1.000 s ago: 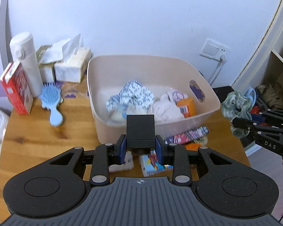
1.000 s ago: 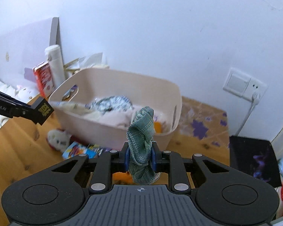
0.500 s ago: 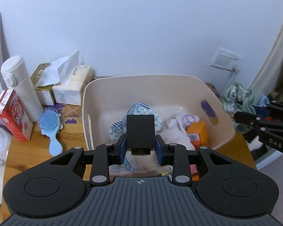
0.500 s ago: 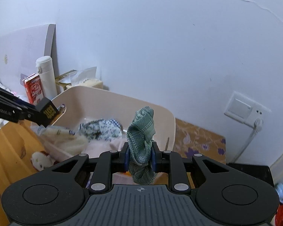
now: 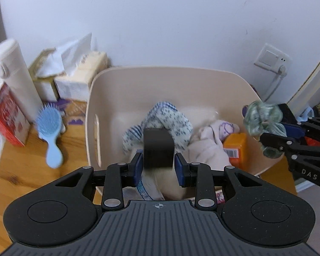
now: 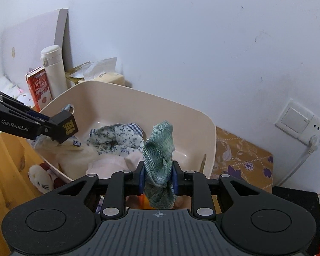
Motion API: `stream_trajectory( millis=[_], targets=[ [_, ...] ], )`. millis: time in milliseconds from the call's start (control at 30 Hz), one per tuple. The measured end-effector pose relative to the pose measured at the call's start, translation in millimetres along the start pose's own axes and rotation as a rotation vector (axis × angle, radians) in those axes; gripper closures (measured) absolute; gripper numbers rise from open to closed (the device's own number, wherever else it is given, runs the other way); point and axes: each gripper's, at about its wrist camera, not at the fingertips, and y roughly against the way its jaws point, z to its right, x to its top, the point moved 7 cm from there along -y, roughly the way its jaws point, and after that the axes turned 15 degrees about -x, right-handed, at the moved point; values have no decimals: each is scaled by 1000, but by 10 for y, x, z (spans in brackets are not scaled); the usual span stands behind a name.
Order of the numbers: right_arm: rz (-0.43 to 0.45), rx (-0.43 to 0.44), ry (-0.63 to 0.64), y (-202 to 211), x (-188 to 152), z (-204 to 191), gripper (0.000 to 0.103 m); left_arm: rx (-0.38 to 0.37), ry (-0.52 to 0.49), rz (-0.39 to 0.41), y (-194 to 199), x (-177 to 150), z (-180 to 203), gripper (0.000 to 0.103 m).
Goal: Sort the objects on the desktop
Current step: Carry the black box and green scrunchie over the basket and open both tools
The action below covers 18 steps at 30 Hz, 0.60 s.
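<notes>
A beige plastic bin (image 5: 151, 76) (image 6: 125, 98) stands on the wooden table and holds a blue floral cloth (image 5: 172, 117) (image 6: 117, 136), pink cloth and an orange packet (image 5: 235, 145). My left gripper (image 5: 159, 168) is over the bin's near part with a small black box (image 5: 159, 147) (image 6: 67, 125) between its jaws; gaps show on both sides of the box. My right gripper (image 6: 157, 178) is shut on a green checked cloth (image 6: 160, 149) (image 5: 262, 117) at the bin's right rim.
Left of the bin are a blue hairbrush (image 5: 50, 132), a red carton (image 5: 7, 115), a white flask (image 5: 12, 76) and tissue packs (image 5: 79, 79). A white plush toy (image 6: 40, 177) lies by the bin. A wall socket (image 6: 298, 121) is at the right.
Both grippers rose and moved forward over the bin. The left jaws have parted from the black box. The right gripper carried the green cloth to the bin's right rim.
</notes>
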Motion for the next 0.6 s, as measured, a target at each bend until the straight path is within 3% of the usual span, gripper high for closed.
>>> stream_trajectory(
  millis=[67, 167, 300, 400, 600],
  targets=[
    [-3, 4, -2, 3, -18, 10, 58, -4, 3, -2, 8, -33, -4, 65],
    [-2, -2, -2, 34, -46, 31, 55, -7, 5, 8, 59, -71, 1, 49],
    [3, -11, -47, 109, -85, 94, 40, -29, 1, 21, 162, -86, 19, 42],
    [9, -26, -67, 191, -135, 130, 34, -32, -4, 31, 261, -106, 27, 31],
    [27, -59, -58, 375, -272, 178, 27, -45, -3, 18, 415, -203, -23, 26]
  ],
)
